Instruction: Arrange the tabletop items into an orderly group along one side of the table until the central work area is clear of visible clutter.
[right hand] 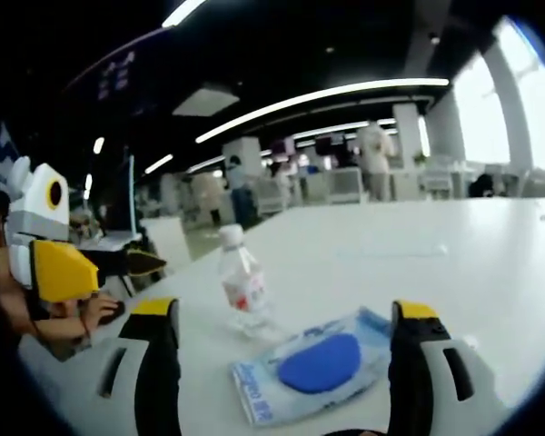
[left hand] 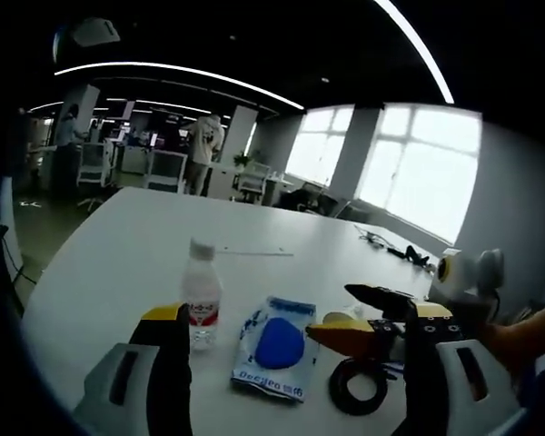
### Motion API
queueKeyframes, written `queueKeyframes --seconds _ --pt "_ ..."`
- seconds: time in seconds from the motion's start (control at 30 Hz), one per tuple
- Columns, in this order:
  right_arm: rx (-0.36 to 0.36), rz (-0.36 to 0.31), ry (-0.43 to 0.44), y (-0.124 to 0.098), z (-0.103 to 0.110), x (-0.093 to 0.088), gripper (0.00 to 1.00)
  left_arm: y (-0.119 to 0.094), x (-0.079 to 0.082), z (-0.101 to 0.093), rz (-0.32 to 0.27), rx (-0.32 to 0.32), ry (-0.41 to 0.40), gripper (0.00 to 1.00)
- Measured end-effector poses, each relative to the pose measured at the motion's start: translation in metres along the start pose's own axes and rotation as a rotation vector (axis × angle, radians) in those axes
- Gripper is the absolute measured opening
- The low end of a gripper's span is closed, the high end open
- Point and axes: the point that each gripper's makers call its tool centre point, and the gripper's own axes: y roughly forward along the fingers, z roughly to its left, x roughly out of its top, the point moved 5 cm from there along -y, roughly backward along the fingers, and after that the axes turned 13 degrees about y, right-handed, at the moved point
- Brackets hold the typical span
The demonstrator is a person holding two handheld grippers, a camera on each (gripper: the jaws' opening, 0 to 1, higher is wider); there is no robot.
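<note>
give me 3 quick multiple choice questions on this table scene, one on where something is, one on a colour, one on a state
1. In the left gripper view, the water bottle stands where relative to the wipes pack?
A. to its left
B. on top of it
C. to its right

2. The oval lid on the wipes pack is:
A. red
B. blue
C. green

3. The water bottle is:
A. lying flat
B. upright, capped
C. upright, uncapped

Answers: 1 A, it stands on the table beside the pack's left edge. 2 B, the oval patch is blue. 3 B, it stands with a white cap on.
</note>
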Motion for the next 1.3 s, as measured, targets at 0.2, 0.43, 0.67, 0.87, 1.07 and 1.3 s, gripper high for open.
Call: queueKeyframes --seconds 0.2,0.43,0.67,0.87,1.07,1.3 --pt "0.006 0.006 0.002 -0.006 -0.006 0.0 0.94 0.002 -0.007 -0.001 0.019 0.003 0.007 0.98" --pt "-0.008 0.023 0.005 -0.013 -0.019 -0.004 0.94 0.008 -0.017 -0.007 0.049 0.008 -0.016 0.98" --pt "-0.001 0.005 0.032 -0.013 -0.021 -0.004 0.94 0.015 -0.021 -0.012 0.083 0.0 -0.03 0.98" --pt "0.011 0.036 0.032 -0.011 -0.021 -0.012 0.93 0.018 -0.027 -0.017 0.115 -0.004 -0.015 0.97" --pt "0.015 0.032 0.004 -0.014 -0.026 -0.005 0.91 0.014 -0.041 -0.015 0.1 0.022 -0.159 0.99" --pt "-0.002 -0.003 0.033 -0.018 -0.034 -0.001 0.91 0.011 -0.046 -0.012 0.128 0.044 -0.149 0.96"
